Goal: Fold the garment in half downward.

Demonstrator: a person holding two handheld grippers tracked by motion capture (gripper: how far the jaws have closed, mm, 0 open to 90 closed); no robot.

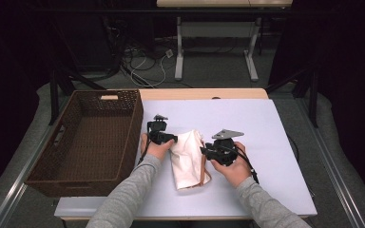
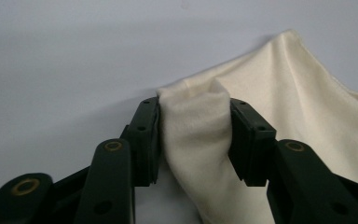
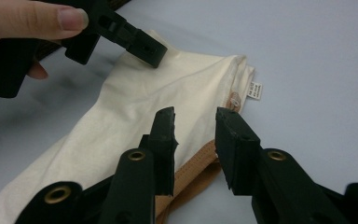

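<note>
A cream cloth (image 1: 187, 161) lies folded in the middle of the white table (image 1: 271, 137), with a tan layer (image 3: 191, 170) showing under its near edge and a small white label (image 3: 256, 90) at one corner. My left gripper (image 1: 173, 139) is at the cloth's left side, and in the left gripper view (image 2: 194, 105) its jaws are shut on a raised fold of the cloth (image 2: 284, 93). My right gripper (image 1: 203, 150) sits at the cloth's right side. It is open (image 3: 196, 116) just above the cloth (image 3: 135, 102), by the tan edge. The left gripper's fingers (image 3: 137, 41) touch the cloth's far corner.
A large brown wicker basket (image 1: 134, 124) stands empty on the table's left side, close to my left hand. Bare table stretches to the right and behind the cloth. Beyond the far edge are floor cables and the white legs of another table (image 1: 179, 52).
</note>
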